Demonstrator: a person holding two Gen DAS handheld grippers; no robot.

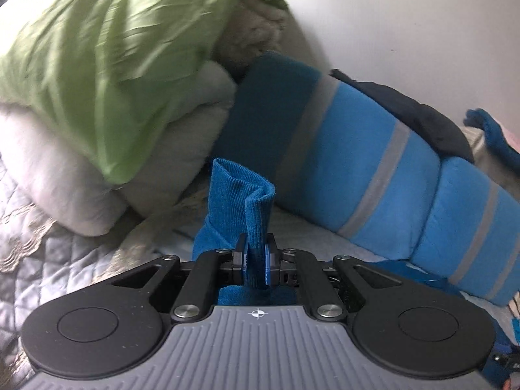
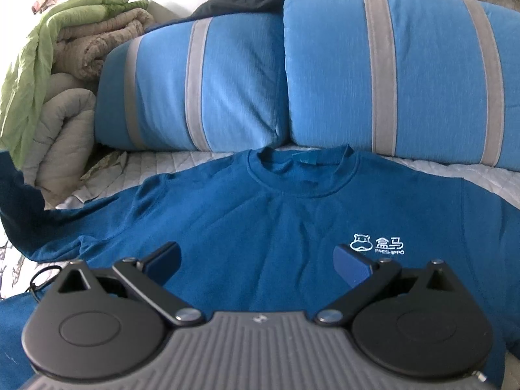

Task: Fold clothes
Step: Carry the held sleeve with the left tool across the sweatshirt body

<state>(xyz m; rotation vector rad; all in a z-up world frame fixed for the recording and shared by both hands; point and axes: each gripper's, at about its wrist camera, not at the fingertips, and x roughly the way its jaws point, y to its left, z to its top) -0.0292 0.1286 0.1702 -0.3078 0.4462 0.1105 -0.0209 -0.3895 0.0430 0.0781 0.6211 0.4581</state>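
Left tool [image 1: 256,253] pinches the ribbed cuff [image 1: 242,191], lifted off the bed [image 2: 455,170]; right tool [image 2: 256,260] gapes empty over the blue sweatshirt [image 2: 260,208] (flat, collar just short of 2 striped pillows [image 2: 390,74]).

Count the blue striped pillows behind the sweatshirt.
2: left pillow and right pillow stand side by side behind the sweatshirt. More may lie out of view.

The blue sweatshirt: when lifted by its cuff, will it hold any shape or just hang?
Probably hangs: the ribbed cuff pinched in the left tongs already curls over itself. The blue sweatshirt lies flat with soft wrinkles, so it looks floppy. Its thick knit suggests some weight, likely dragging across the quilted cover.
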